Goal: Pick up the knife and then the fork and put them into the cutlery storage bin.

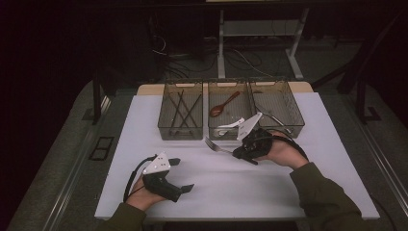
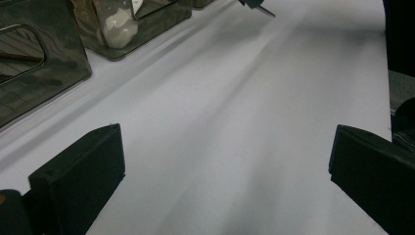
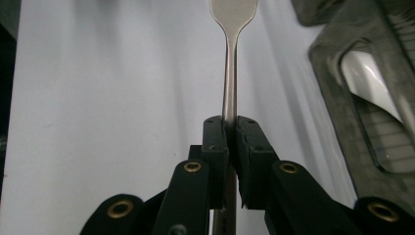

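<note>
Both forearms come in low over a white table (image 1: 288, 192) that stands in a dim room with cables on the floor behind. Three clear bins (image 1: 230, 111) sit along its far edge. Near the front, the left gripper (image 1: 184, 174) hovers wide open, empty. Before the middle bin, the right gripper (image 1: 236, 153) pinches a metal fork (image 1: 215, 146) by its handle, just above the tabletop.
</note>
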The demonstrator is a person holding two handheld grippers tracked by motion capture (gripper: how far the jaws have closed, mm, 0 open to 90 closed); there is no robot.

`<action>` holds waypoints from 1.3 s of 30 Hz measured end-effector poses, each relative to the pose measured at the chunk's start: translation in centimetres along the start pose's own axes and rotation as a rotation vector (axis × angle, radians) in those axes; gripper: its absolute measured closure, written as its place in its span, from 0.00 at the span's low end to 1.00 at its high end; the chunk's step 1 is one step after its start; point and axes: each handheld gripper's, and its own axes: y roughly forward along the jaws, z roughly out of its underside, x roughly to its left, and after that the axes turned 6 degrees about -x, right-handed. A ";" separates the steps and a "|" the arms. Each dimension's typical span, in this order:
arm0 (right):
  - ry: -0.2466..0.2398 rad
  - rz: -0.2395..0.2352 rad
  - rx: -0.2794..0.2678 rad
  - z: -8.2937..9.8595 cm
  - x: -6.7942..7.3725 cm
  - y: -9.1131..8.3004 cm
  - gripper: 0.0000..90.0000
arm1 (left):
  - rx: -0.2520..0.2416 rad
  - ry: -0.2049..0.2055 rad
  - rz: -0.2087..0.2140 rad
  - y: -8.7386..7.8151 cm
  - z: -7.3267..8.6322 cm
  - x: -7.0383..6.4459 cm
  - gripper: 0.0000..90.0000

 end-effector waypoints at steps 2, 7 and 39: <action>0.021 0.009 -0.032 0.4 -0.3 -0.5 0.92 | 0.000 0.000 0.000 0.0 0.0 0.0 0.00; 0.067 0.039 -0.107 1.3 -1.0 -1.7 0.92 | 0.006 0.004 -0.005 0.0 0.0 0.1 0.00; 0.363 0.285 -0.443 7.1 -5.0 -8.2 0.92 | 0.027 0.020 -0.007 0.1 0.2 0.1 0.00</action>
